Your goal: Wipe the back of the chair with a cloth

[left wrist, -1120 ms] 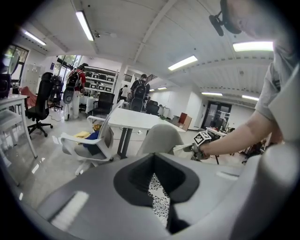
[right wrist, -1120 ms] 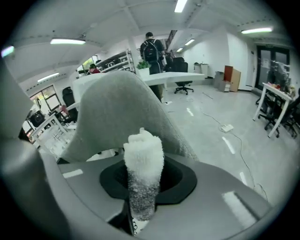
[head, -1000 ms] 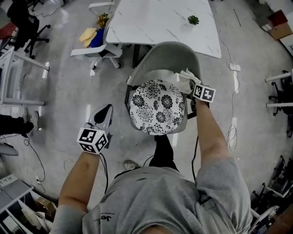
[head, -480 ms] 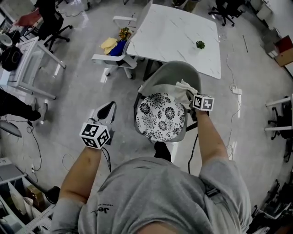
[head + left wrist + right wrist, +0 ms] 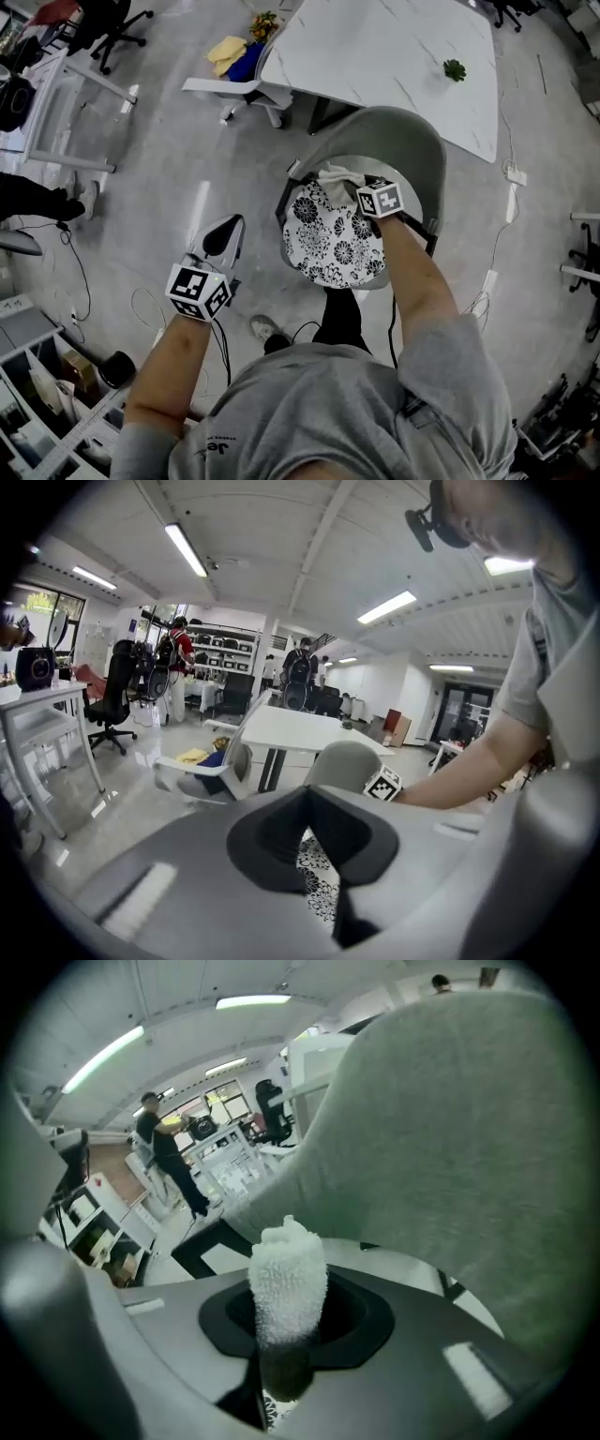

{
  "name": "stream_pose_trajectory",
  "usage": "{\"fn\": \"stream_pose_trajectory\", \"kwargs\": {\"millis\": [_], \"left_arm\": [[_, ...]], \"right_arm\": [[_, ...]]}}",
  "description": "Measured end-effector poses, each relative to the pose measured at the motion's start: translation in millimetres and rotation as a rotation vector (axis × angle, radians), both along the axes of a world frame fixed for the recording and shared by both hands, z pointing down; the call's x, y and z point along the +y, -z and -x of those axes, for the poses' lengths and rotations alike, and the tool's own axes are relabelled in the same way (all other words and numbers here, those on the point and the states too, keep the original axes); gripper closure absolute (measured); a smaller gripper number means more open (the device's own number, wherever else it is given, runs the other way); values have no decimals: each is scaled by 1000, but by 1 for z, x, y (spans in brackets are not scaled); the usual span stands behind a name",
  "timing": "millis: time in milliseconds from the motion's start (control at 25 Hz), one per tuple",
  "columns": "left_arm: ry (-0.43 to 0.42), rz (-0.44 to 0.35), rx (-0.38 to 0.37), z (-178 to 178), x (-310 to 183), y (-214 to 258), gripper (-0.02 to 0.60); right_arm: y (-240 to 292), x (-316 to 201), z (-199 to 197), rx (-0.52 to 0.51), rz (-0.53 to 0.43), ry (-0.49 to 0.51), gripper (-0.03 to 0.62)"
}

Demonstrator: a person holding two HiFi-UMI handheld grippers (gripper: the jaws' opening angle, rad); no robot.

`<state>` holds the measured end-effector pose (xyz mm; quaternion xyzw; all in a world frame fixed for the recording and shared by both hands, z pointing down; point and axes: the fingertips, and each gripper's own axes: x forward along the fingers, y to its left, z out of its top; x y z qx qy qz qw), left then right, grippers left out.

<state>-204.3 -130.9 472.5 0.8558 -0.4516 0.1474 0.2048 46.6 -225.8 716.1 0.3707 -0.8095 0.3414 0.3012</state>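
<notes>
one cloth [image 5: 289, 1279] clamped in right gripper [image 5: 284, 1358], near chair back [image 5: 450, 1129].

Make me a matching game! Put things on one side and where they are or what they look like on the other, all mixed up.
Things:
1. cloth
2. plant
3. cushion
4. left gripper

Matches:
A. on the white table
B. black-and-white flowers
C. holds nothing, off to the side of the chair
D. pinched in the right gripper

Pairs: 1-D, 2-A, 3-B, 4-C
</notes>
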Motion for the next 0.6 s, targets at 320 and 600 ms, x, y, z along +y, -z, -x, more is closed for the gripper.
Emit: {"fn": "stream_pose_trajectory", "kwargs": {"millis": [320, 600], "left_arm": [[39, 110, 3, -24, -14, -75, 528], [89, 154, 35, -28, -27, -101, 528]], "right_arm": [[-110, -48, 56, 26, 59, 150, 514], [-117, -91, 54, -62, 18, -103, 513]]}}
